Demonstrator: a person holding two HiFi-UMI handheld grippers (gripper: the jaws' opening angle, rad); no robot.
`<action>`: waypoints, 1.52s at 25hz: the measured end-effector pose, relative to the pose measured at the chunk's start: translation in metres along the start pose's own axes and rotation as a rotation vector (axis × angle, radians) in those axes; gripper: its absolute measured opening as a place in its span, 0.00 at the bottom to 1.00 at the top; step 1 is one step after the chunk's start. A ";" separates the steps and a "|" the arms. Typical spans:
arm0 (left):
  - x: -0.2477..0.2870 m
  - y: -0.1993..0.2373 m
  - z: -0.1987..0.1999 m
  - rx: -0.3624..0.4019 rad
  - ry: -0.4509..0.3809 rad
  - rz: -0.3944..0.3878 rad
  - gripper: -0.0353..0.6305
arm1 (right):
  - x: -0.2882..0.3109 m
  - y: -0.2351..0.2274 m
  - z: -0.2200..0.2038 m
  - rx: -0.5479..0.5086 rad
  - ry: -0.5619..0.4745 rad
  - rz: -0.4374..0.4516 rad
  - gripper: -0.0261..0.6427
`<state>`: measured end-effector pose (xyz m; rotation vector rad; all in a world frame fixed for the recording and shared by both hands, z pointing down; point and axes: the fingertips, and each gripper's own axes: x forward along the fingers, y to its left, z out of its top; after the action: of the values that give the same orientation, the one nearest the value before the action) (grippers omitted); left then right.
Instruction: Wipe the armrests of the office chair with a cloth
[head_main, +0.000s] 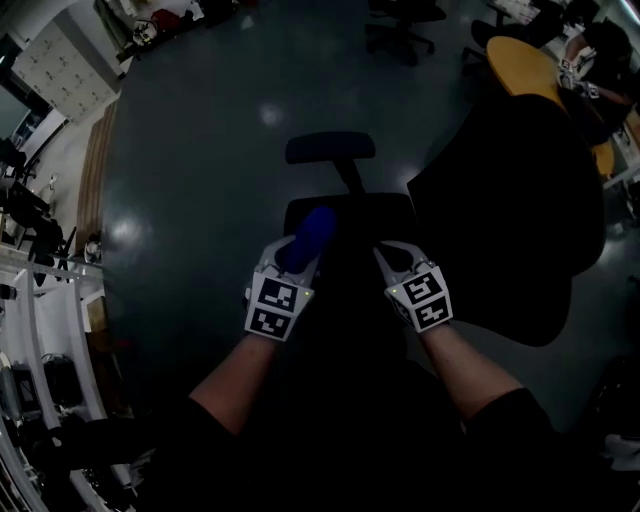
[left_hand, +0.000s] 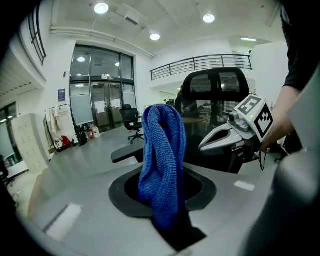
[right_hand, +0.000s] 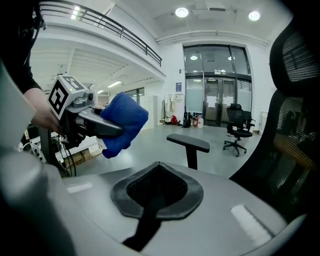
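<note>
No legible text, labels or numbers visible.

Site: you are working in a large open-plan office hall, two storeys high.

Evidence:
- Full-height glazed entrance doors (right_hand: 220, 100), with a railed mezzanine gallery (left_hand: 200, 62) above.
- Recessed ceiling lights (left_hand: 101, 8) over a smooth grey floor (head_main: 200, 200).
- A wheeled chair (right_hand: 239, 131) stands near the doors, and a mesh-backed office chair (left_hand: 215, 85) is just beside you.
- White lockers (head_main: 58, 65) line one wall.
- A round yellow table (head_main: 522, 65) stands at the far side.
- Cluttered racks (head_main: 30, 310) run along your left.
</note>
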<state>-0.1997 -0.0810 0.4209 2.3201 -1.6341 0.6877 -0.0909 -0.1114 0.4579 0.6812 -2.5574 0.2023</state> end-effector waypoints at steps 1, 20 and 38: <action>-0.005 -0.004 -0.002 -0.008 0.003 0.010 0.24 | -0.006 0.004 -0.002 -0.008 0.003 0.017 0.04; -0.118 -0.070 -0.094 -0.212 0.199 0.406 0.24 | -0.113 0.056 -0.092 -0.015 0.051 0.330 0.04; -0.156 -0.088 -0.152 -0.276 0.276 0.452 0.24 | -0.118 0.073 -0.131 0.059 0.078 0.333 0.04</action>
<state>-0.1976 0.1455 0.4835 1.6011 -1.9856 0.7684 0.0164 0.0364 0.5130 0.2573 -2.5827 0.4070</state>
